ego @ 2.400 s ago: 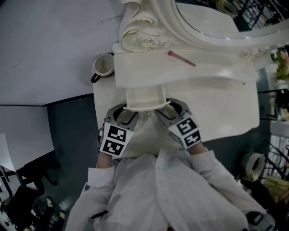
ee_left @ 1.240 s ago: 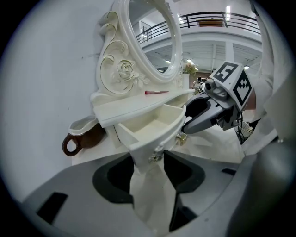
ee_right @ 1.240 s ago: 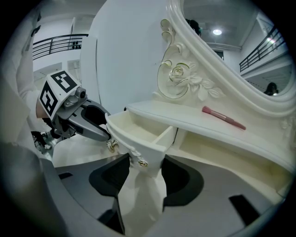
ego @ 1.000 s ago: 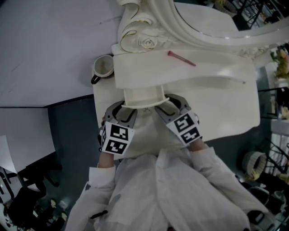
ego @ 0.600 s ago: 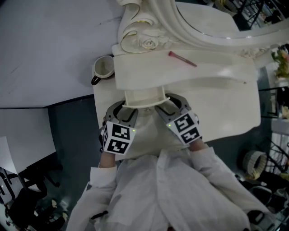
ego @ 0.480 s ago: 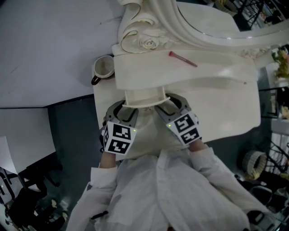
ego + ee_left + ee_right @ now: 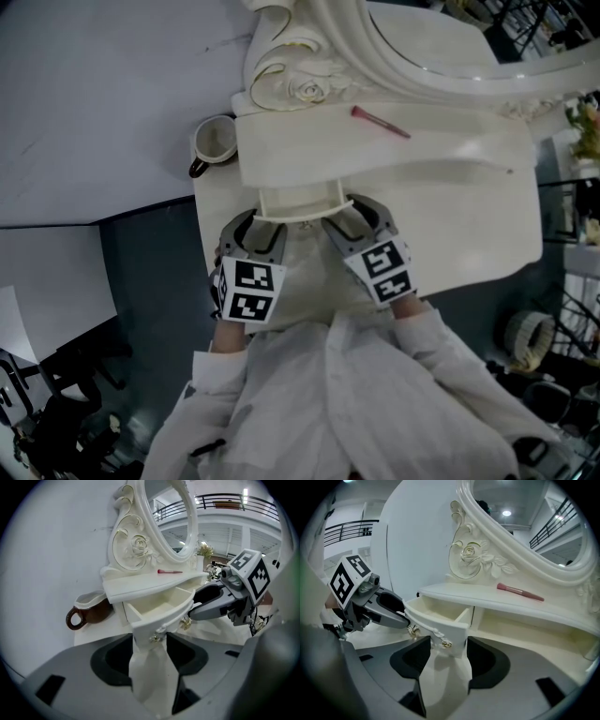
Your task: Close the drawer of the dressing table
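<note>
Drawer (image 7: 298,201) has slid further in (still partly out); left gripper (image 7: 260,229) and right gripper (image 7: 350,218) jaws gape wide, gripping nothing.

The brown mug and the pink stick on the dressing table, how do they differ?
The mug is brown outside and squat, with a handle; the pink stick is thin and long. The mug stands upright on the lower tabletop, left of the open drawer; the pink stick lies flat on the raised shelf above it. Both lie outside the drawer, untouched.
</note>
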Available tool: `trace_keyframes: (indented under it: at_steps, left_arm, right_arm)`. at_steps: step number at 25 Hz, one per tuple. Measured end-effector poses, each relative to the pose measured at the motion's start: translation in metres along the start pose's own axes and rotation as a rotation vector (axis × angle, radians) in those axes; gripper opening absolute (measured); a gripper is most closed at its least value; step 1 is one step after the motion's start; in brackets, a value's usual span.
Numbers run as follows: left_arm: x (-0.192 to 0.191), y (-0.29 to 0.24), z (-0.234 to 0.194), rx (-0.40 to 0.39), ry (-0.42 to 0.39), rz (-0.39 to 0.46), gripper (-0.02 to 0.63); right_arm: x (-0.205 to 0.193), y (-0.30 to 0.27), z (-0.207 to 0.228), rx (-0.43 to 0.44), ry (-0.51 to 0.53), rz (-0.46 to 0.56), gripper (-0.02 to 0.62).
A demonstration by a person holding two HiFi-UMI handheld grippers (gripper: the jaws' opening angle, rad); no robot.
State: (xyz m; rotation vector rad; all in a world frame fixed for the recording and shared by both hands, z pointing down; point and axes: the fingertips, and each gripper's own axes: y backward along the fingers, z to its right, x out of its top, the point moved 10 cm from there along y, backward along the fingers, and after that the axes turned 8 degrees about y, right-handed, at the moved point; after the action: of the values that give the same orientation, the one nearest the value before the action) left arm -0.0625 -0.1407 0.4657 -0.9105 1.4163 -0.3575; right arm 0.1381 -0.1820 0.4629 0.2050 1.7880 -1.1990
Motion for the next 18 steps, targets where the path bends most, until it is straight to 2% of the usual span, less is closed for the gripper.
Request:
trace_keyframes:
  at_steps: [18]
  left_arm:
    - [0.0034, -0.0053, -0.0033, 0.028, 0.084, 0.003, 0.209]
  right_arm:
    - [0.0003, -0.0030, 0.0052, -0.049, -0.063, 0.037, 0.218]
